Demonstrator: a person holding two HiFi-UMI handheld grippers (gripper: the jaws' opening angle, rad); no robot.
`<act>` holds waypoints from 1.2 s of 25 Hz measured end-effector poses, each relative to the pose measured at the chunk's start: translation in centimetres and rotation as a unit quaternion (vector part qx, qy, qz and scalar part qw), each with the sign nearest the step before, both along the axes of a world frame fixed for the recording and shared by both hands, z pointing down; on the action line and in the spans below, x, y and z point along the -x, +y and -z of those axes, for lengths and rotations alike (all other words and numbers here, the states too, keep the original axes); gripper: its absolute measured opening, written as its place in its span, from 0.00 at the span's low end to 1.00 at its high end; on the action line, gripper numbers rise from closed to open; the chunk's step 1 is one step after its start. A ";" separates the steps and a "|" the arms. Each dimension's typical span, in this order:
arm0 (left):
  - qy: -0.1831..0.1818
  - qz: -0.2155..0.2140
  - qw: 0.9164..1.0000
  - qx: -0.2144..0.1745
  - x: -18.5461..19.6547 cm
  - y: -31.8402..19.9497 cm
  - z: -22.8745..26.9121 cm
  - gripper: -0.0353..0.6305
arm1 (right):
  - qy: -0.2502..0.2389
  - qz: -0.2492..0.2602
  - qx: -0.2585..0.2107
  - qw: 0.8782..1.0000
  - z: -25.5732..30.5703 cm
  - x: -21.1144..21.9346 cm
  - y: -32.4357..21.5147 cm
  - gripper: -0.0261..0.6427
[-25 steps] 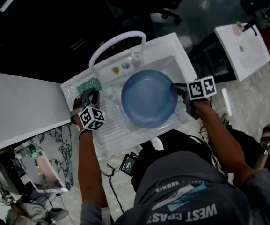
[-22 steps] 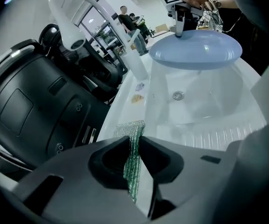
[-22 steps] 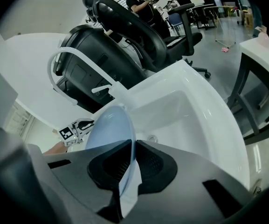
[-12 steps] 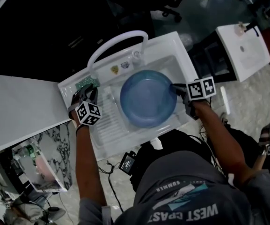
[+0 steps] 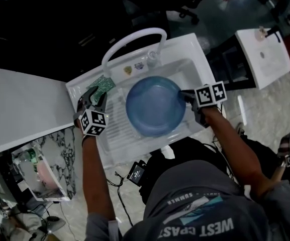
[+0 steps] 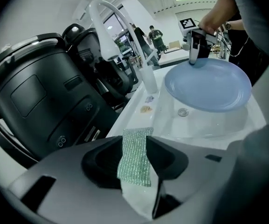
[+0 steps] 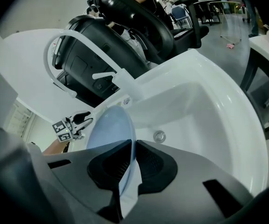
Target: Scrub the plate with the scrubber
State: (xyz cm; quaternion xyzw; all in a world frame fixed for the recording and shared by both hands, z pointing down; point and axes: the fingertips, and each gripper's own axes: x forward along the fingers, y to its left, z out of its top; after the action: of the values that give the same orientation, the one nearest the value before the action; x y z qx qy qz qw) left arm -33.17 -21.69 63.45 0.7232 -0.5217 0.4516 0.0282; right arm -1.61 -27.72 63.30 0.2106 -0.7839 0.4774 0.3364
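A round blue plate (image 5: 152, 106) stands tilted in the white sink (image 5: 192, 51). My right gripper (image 5: 185, 95) is shut on its right rim, and the right gripper view shows the plate's edge (image 7: 111, 129) running between the jaws of that gripper (image 7: 133, 148). A green scrubber (image 5: 100, 84) with a white underside lies on the sink's back left corner. My left gripper (image 5: 92, 97) has just been opening its jaws. In the left gripper view the scrubber (image 6: 135, 160) sits between the spread jaws of the left gripper (image 6: 134, 141).
A white arched faucet (image 5: 129, 39) rises behind the basin, with the drain (image 7: 159, 136) below it. A ribbed draining board (image 5: 119, 134) lies in front of the left gripper. A white counter (image 5: 19, 109) adjoins on the left. A black office chair (image 6: 41, 97) stands behind the sink.
The left gripper's fingers have spread apart around the scrubber and the gripper has rolled a little. The right gripper has carried the plate slightly leftward in the basin.
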 end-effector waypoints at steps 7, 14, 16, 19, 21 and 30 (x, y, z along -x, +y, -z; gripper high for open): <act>0.025 0.047 0.997 -0.056 0.8 3.9 4.4 0.16 | 0.012 0.046 0.025 0.999 -2.2 4.1 4.1 0.11; 0.065 0.112 0.984 -0.124 2.0 9.6 10.1 0.07 | 0.031 0.078 0.041 0.996 -4.4 8.9 7.6 0.12; 0.081 0.134 0.977 -0.142 2.3 11.3 11.6 0.06 | 0.035 0.079 0.044 0.995 -4.9 10.0 8.3 0.12; 0.092 0.153 0.972 -0.154 2.5 14.1 12.7 0.06 | 0.039 0.072 0.048 0.996 -5.5 11.3 9.2 0.12; 0.098 0.163 0.969 -0.161 2.5 15.8 13.3 0.06 | 0.043 0.060 0.052 0.996 -5.9 11.8 9.7 0.12; 0.109 0.186 0.961 -0.175 2.0 21.4 14.3 0.06 | 0.059 0.041 0.051 0.996 -7.5 13.9 11.2 0.12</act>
State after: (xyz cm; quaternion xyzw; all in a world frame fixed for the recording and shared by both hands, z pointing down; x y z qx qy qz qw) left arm -35.19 -0.31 49.11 0.6522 -0.7114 0.2586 0.0414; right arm -15.50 -16.56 70.76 0.1890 -0.7455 0.4893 0.4112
